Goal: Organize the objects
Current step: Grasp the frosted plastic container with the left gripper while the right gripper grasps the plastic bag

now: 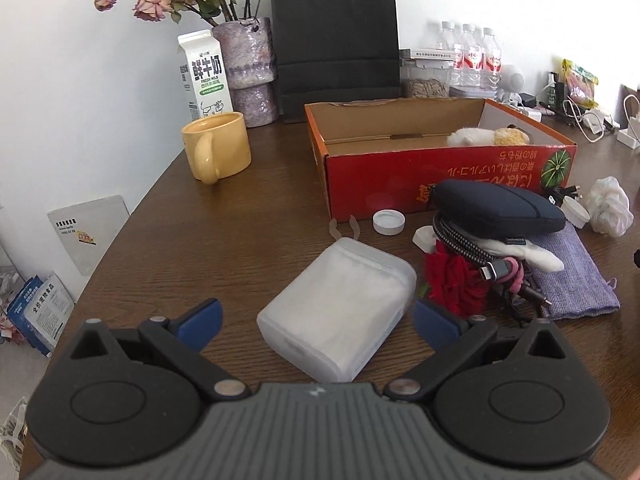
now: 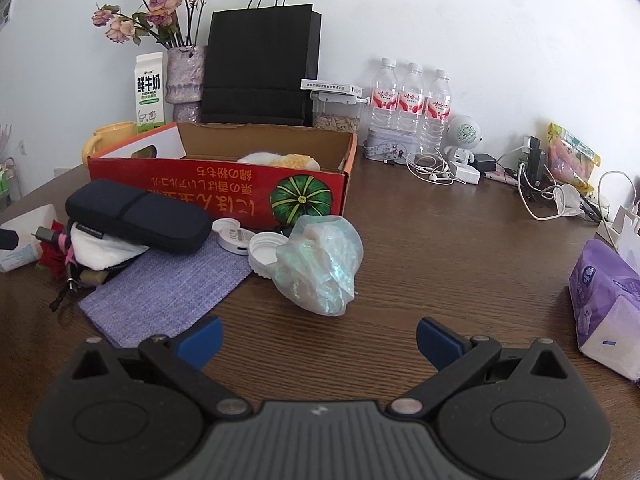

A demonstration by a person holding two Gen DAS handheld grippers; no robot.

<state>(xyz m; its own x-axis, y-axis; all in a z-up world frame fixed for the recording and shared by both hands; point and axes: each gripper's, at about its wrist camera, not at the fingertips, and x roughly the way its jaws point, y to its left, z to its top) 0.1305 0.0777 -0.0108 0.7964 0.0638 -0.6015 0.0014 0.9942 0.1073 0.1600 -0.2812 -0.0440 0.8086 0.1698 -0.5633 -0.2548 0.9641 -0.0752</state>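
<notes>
1. Left wrist view puts your left gripper (image 1: 316, 320) low over the table (image 1: 260, 208), fingers spread wide and holding nothing; the frosted pouch (image 1: 340, 312) lies between them, just in front of the red box (image 1: 440, 184).
2. Centre the blue pads on the pouch's long sides before you squeeze, and keep clear of the red rose (image 1: 456, 280) beside it.
3. Your right gripper (image 2: 318, 340) is likewise wide open and empty, facing the crumpled plastic bag (image 2: 320, 260) near the box's front corner.
4. Lift the pouch high enough to clear the box wall.
</notes>
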